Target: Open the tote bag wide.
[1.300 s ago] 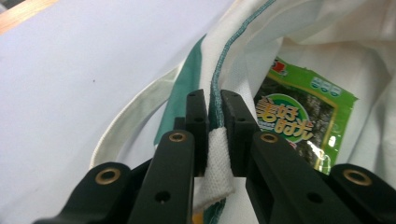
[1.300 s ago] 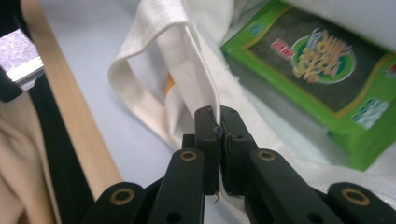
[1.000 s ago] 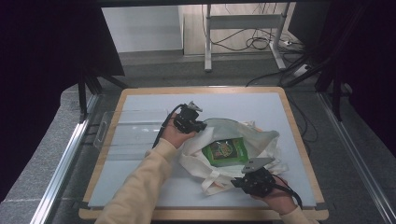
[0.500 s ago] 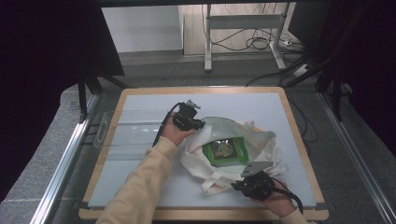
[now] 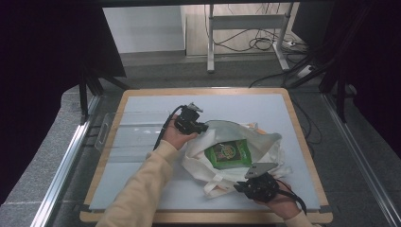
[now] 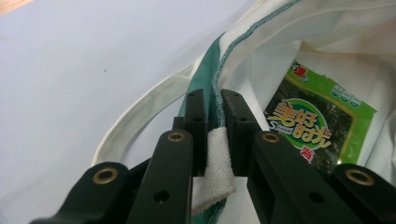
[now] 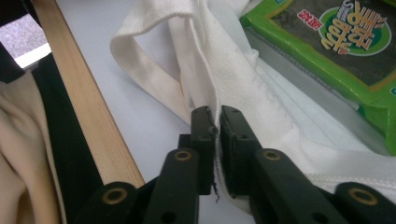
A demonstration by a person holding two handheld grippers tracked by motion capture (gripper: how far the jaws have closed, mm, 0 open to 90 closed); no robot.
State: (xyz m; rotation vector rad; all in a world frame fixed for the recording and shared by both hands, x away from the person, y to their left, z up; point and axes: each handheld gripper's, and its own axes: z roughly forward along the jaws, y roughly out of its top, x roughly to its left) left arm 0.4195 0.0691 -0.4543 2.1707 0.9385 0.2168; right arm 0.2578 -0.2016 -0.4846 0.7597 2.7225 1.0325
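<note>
A white cloth tote bag lies open on the pale blue table top, with a green snack packet inside it. My left gripper is at the bag's far left rim, shut on the teal-stitched edge. My right gripper is at the bag's near rim, shut on the white fabric edge. The packet shows past the left jaws, and it lies beyond the right jaws too. A white handle loop hangs to the left of the held edge.
A clear plastic tray lies on the left part of the table. The wooden table rim runs along the near side, close to the right hand. Cables and a metal stand are on the floor beyond the table.
Both grippers have stayed shut on the bag's rim. The right gripper has shifted slightly along the near edge and the bag mouth sits a little wider.
</note>
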